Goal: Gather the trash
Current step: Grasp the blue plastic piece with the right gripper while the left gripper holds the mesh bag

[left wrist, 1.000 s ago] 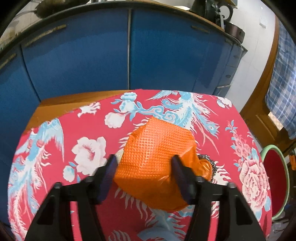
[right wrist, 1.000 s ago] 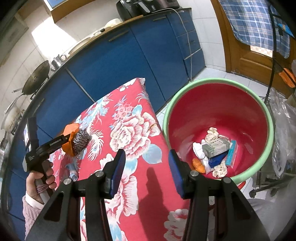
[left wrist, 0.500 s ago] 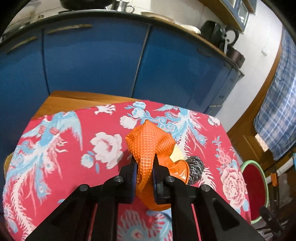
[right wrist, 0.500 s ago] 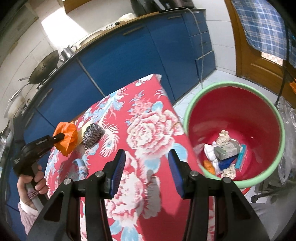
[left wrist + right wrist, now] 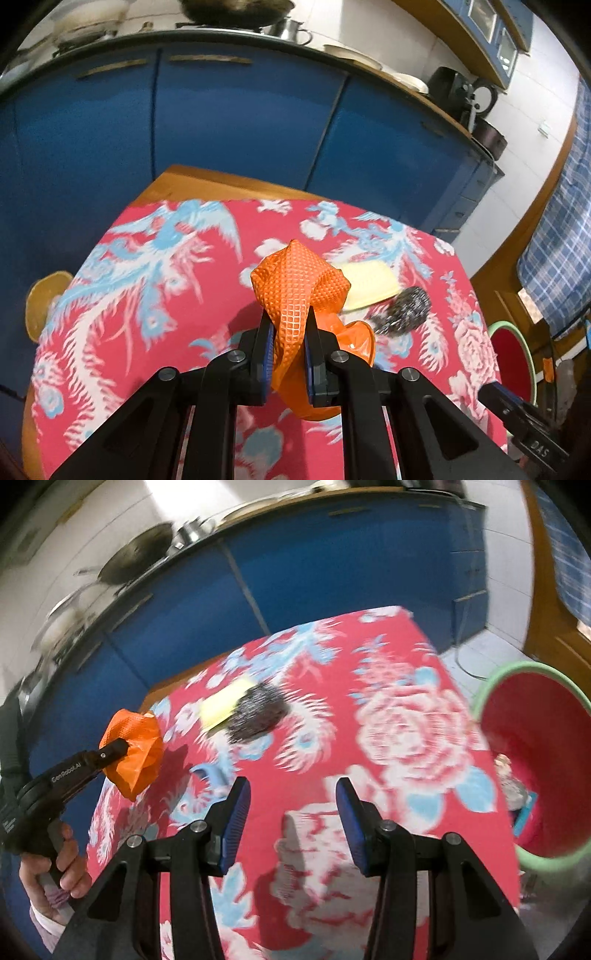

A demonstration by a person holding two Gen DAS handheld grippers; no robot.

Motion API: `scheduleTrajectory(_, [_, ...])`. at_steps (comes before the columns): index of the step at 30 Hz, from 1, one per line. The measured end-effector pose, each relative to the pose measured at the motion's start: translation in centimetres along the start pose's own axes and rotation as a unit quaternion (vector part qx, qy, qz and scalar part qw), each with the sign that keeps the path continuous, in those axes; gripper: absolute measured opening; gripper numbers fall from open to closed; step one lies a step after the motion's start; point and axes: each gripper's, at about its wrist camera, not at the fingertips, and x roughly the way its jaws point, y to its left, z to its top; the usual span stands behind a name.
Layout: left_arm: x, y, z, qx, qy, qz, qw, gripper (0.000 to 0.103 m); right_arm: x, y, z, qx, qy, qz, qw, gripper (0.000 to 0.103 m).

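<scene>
Right now the left gripper point(image 5: 288, 345) is clenched on an orange textured glove point(image 5: 299, 291), its two blue-padded fingers point(image 5: 266, 350) pinching the crumpled material between them. Part of the glove bunches up above the fingertips and part hangs below them, so it sits lifted clear of the red floral tablecloth point(image 5: 147, 295). Seen from the right wrist camera, the same glove point(image 5: 138, 753) dangles at the tip of the left gripper point(image 5: 118, 751) over the near-left corner of the cloth, with a hand point(image 5: 62, 871) gripping the tool's handle.

Just beyond the glove, a pale yellow sponge point(image 5: 367, 282) lies flat on the cloth, and a dark steel-wool scourer point(image 5: 404, 308) rests against its right edge, touching it. Both are blurred in the right wrist view.

Meanwhile the right gripper point(image 5: 291, 819) stands released, its fingers point(image 5: 234, 823) apart with only tablecloth showing between them. It hovers over the near part of the table, well apart from the glove. To its right, beside the table, stands a red bucket with a green rim point(image 5: 517, 672), some scraps visible at its bottom. Blue cabinets point(image 5: 240, 122) run along behind the table.
</scene>
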Motion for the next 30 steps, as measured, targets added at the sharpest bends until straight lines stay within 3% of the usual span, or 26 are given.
scheduleTrajectory(11, [-0.5, 2.8, -2.2, -0.017, 0.016, 0.027, 0.9994, 0.013, 4.7, 5.9, -0.8, -0.075, 0.046, 0.018, 0.996, 0.051])
scheduleTrajectory(21, [-0.3, 3.3, -3.3, -0.02, 0.027, 0.029, 0.999, 0.013, 7.3, 6.8, -1.2, -0.096, 0.065, 0.0, 0.993, 0.05])
scheduleTrajectory(24, [-0.1, 3.2, -3.6, -0.019, 0.03, 0.028, 0.999, 0.013, 7.4, 7.1, -1.2, -0.108, 0.059, -0.009, 0.992, 0.044])
scheduleTrajectory(28, [-0.1, 3.1, -3.6, -0.019, 0.031, 0.028, 0.999, 0.013, 7.6, 7.3, -1.2, -0.122, 0.054, -0.02, 0.991, 0.022])
scheduleTrajectory(30, [-0.2, 2.9, -3.7, -0.016, 0.03, 0.029, 0.999, 0.013, 7.6, 7.3, -1.2, -0.123, 0.054, -0.016, 0.991, 0.022])
